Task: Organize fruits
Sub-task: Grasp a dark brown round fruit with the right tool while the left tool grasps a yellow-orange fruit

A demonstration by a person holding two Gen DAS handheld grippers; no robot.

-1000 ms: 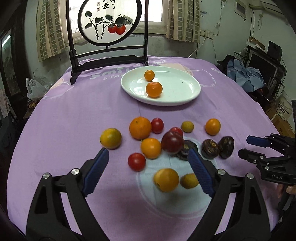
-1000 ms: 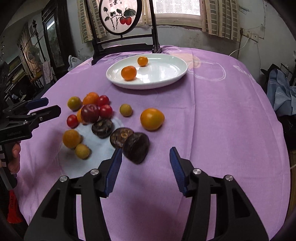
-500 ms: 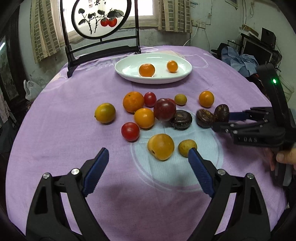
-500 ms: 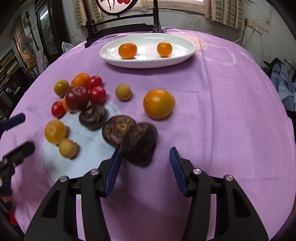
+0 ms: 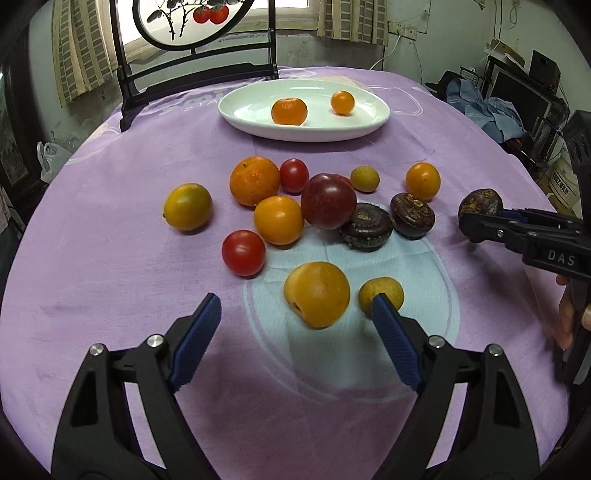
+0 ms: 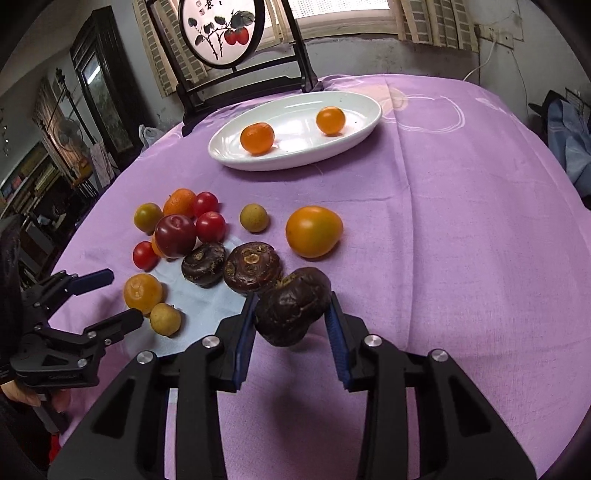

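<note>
My right gripper (image 6: 291, 317) is shut on a dark brown water chestnut (image 6: 291, 306) and holds it just above the purple cloth; it also shows in the left wrist view (image 5: 480, 203). My left gripper (image 5: 295, 314) is open and empty, its fingers either side of an orange-yellow fruit (image 5: 317, 294) and a small yellow fruit (image 5: 380, 293). Several oranges, tomatoes, a dark red plum (image 5: 328, 201) and two more water chestnuts (image 5: 365, 227) lie loose on the table. A white oval plate (image 5: 258, 122) at the back holds two oranges (image 5: 289, 110).
A black wooden stand with a round painted screen (image 6: 221, 33) stands behind the plate. The round table drops off on all sides. A dark cabinet (image 6: 99, 85) is at the left and clothes (image 5: 491, 110) lie at the right.
My right gripper has closed on the nearest water chestnut and lifted it a little. My left gripper has come nearer to the loose fruits and stays open.
</note>
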